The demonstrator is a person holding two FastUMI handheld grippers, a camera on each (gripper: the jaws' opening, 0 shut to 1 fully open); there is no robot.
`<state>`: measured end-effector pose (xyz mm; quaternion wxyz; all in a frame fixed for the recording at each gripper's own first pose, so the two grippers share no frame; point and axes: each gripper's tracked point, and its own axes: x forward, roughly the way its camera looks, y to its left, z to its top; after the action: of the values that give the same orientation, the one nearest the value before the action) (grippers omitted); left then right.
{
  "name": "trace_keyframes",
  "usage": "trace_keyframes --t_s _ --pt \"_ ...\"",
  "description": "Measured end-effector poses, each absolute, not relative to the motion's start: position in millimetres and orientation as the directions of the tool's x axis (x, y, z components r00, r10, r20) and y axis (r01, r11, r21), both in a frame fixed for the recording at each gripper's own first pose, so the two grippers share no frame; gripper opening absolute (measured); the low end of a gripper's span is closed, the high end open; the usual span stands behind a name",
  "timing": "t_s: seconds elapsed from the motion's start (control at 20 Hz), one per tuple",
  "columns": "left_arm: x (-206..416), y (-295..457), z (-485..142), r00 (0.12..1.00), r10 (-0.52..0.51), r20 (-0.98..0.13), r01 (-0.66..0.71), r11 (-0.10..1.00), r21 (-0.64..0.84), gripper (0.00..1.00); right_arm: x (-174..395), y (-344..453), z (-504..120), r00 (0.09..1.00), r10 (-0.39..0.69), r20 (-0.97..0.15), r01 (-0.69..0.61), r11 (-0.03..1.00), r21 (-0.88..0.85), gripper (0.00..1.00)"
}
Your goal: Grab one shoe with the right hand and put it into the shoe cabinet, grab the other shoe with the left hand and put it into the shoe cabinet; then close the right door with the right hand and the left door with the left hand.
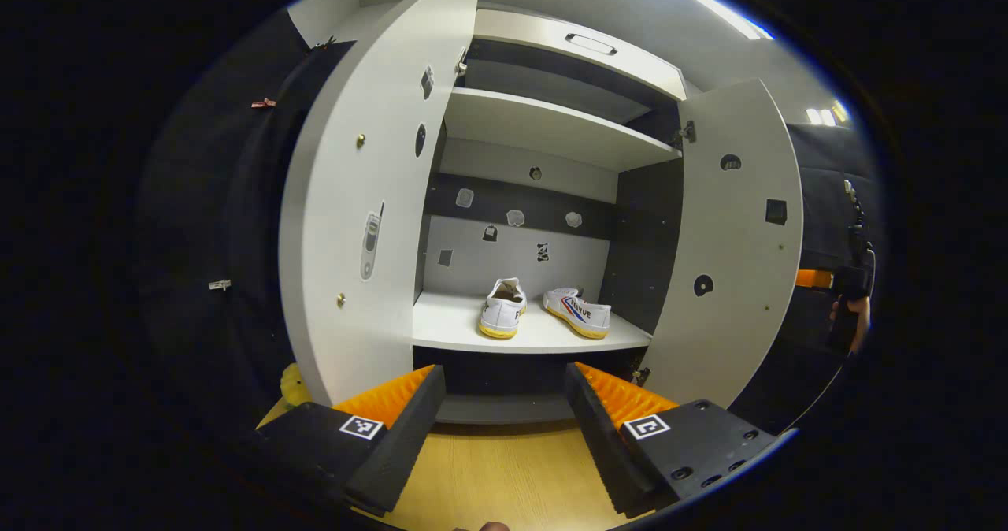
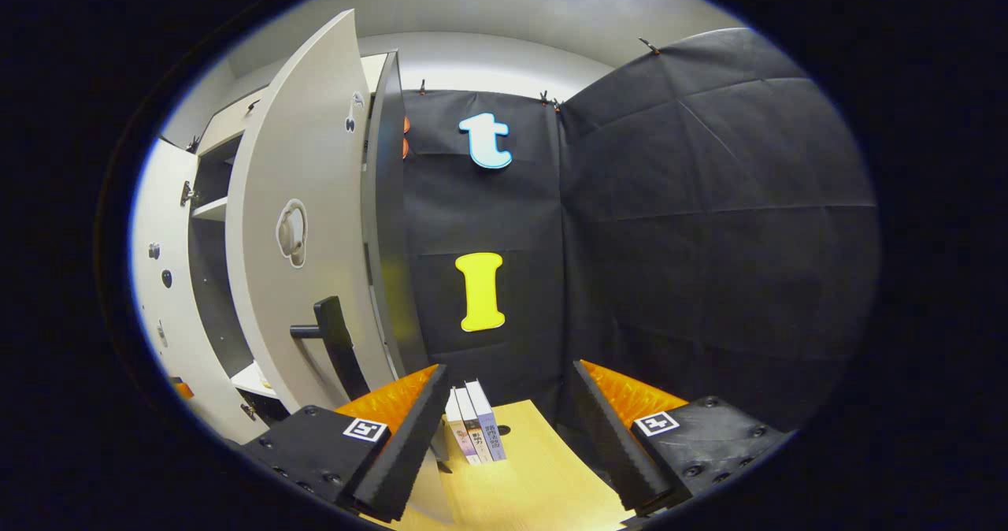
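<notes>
Left gripper view puts us in front of the shoe cabinet, both of its doors swung wide. Our left gripper hangs spread apart with nothing between its fingers, above the wooden table top. On the lower shelf we see the two shoes side by side and just apart: the left shoe with its heel toward us, the right shoe lying more sideways. The left door stands open at our left, the right door at our right. Beyond the right door's edge we make out a hand holding the other gripper, too small to judge.

In the right gripper view our right gripper is likewise spread and empty. We face the outer side of the right door, with its dark handle near our left finger. Three books stand on the table between the fingers, farther off.
</notes>
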<state>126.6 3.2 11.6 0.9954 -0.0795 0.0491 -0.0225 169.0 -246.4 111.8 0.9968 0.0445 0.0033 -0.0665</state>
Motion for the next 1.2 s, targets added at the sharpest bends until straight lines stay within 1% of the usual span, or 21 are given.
trace_keyframes --t_s 0.15,0.25,0.3,0.4,0.45,0.5,0.6,0.7,0.9,1.05,1.2 --pt "111.8 14.3 20.4 0.996 -0.039 -0.079 0.025 0.985 -0.17 0.95 185.0 -224.5 107.5 0.997 -0.074 -0.032 0.076 0.994 0.078 0.98" --pt "103.5 20.4 22.5 0.997 -0.026 -0.073 0.012 0.981 -0.193 0.95 186.2 -222.2 106.9 0.997 -0.074 -0.031 0.076 0.995 0.062 0.98" --pt "99.9 24.9 23.0 0.997 -0.017 -0.07 0.002 0.979 -0.203 0.95 185.9 -220.7 108.4 0.997 -0.067 -0.029 0.069 0.996 0.054 0.95" --pt "92.2 32.3 21.4 0.997 0.0 -0.072 -0.015 0.976 -0.217 0.95 181.3 -213.7 110.5 0.999 -0.042 -0.033 0.044 0.997 0.068 0.95" --pt "87.9 34.7 21.1 0.997 0.0 -0.073 -0.016 0.976 -0.217 0.95 181.5 -205.1 112.7 0.999 -0.025 -0.027 0.027 0.997 0.077 0.92" --pt "84.4 37.6 19.2 0.997 0.003 -0.076 -0.019 0.978 -0.21 0.95 180.1 -203.6 114.2 0.999 -0.032 -0.015 0.033 0.998 0.055 0.95" --pt "76.1 46.8 17.6 0.996 0.015 -0.085 -0.031 0.982 -0.186 0.95 176.4 -198.8 114.3 0.998 -0.067 0.005 0.066 0.997 0.037 0.94" --pt "68.9 50.4 17.6 0.996 0.02 -0.088 -0.035 0.983 -0.182 0.95 173.7 -188.9 113.4 0.997 -0.074 -0.002 0.074 0.995 0.062 0.94" --pt "49.2 60.0 17.1 0.996 0.026 -0.089 -0.042 0.983 -0.181 0.95 169.1 -151.7 110.2 1.0 -0.015 -0.005 0.015 0.998 0.06 0.95" --pt "45.4 67.5 11.4 0.994 0.042 -0.101 -0.059 0.983 -0.172 0.95 170.8 -106.2 109.9 0.999 0.049 0.0 -0.049 0.997 0.062 0.94" --pt "28.2 77.2 2.1 0.991 0.064 -0.116 -0.087 0.974 -0.208 0.95 183.9 -68.0 109.2 0.997 0.081 0.003 -0.081 0.993 0.08 0.95"
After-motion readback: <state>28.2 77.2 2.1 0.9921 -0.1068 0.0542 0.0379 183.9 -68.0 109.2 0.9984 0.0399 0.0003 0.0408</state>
